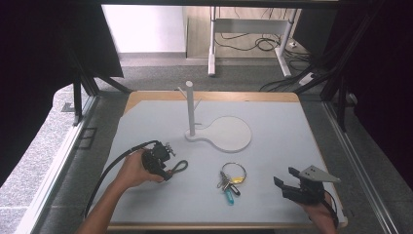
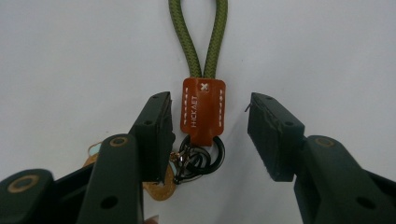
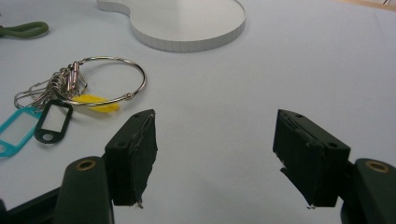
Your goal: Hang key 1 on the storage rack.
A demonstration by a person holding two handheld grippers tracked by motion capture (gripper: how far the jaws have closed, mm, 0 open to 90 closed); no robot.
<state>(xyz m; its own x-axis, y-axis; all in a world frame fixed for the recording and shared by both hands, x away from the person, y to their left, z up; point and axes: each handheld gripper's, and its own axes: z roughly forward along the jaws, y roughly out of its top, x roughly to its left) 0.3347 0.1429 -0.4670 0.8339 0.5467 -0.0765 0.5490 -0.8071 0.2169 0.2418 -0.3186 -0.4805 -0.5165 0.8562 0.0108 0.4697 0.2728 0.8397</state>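
Observation:
A key fob with an olive-green cord loop (image 2: 198, 35) and a brown leather tab (image 2: 202, 111) lies on the white table mat (image 1: 272, 141). My left gripper (image 2: 208, 135) is open, its jaws standing either side of the tab and the black rings (image 2: 201, 158) below it. In the high view the left gripper (image 1: 163, 165) sits at the cord loop (image 1: 180, 166). A large metal ring with keys and coloured tags (image 1: 231, 179) lies mid-table, also seen as the ring (image 3: 109, 79) in the right gripper view. My right gripper (image 3: 215, 154) is open over bare mat, with the right gripper (image 1: 287, 181) right of the ring.
A white stand with an upright peg post (image 1: 190, 108) and a round flat base (image 1: 229, 134) sits behind the keys; its base edge (image 3: 187, 39) is ahead of the right gripper. The table's wooden edge (image 1: 209, 96) runs along the back.

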